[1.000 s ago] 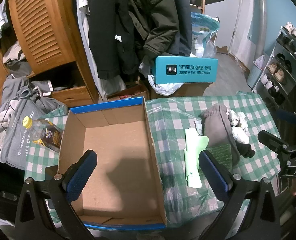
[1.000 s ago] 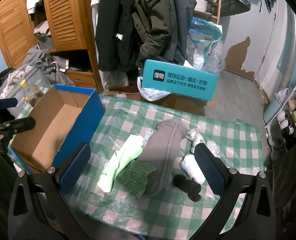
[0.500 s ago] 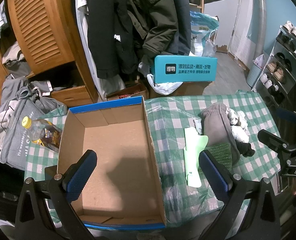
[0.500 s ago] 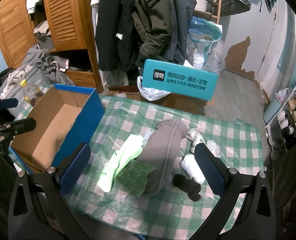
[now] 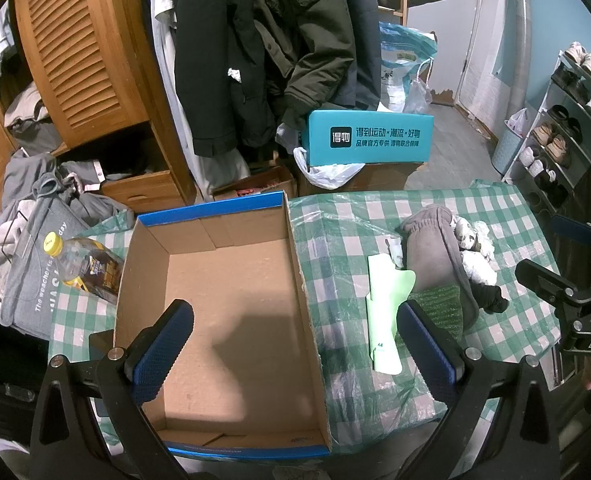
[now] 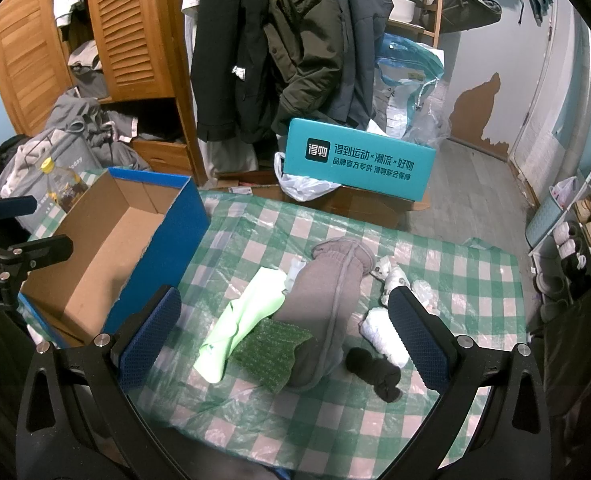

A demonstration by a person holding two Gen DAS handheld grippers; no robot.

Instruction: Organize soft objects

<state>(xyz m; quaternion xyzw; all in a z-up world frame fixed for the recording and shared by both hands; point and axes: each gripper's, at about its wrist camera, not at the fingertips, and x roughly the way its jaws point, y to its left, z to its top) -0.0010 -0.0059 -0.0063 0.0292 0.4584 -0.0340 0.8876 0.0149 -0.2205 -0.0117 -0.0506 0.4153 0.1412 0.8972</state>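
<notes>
An empty cardboard box point(image 5: 231, 300) with blue outer walls sits on the left of the green checked table; the same box point(image 6: 107, 240) shows in the right wrist view. Right of it lies a pile of soft things: a grey garment point(image 6: 331, 300), a pale green cloth point(image 6: 243, 320), a dark green cloth point(image 6: 273, 350), white socks point(image 6: 385, 338) and a black sock point(image 6: 375, 370). My left gripper point(image 5: 295, 344) hangs open above the box's near right wall, holding nothing. Over the pile, my right gripper point(image 6: 283, 336) is open and holds nothing.
A plastic bottle point(image 5: 83, 266) with a yellow cap lies left of the box. A teal box point(image 6: 359, 164) stands on cartons behind the table. Coats hang behind it, a wooden wardrobe point(image 5: 79, 60) is at left, a shoe rack point(image 5: 567, 128) at right.
</notes>
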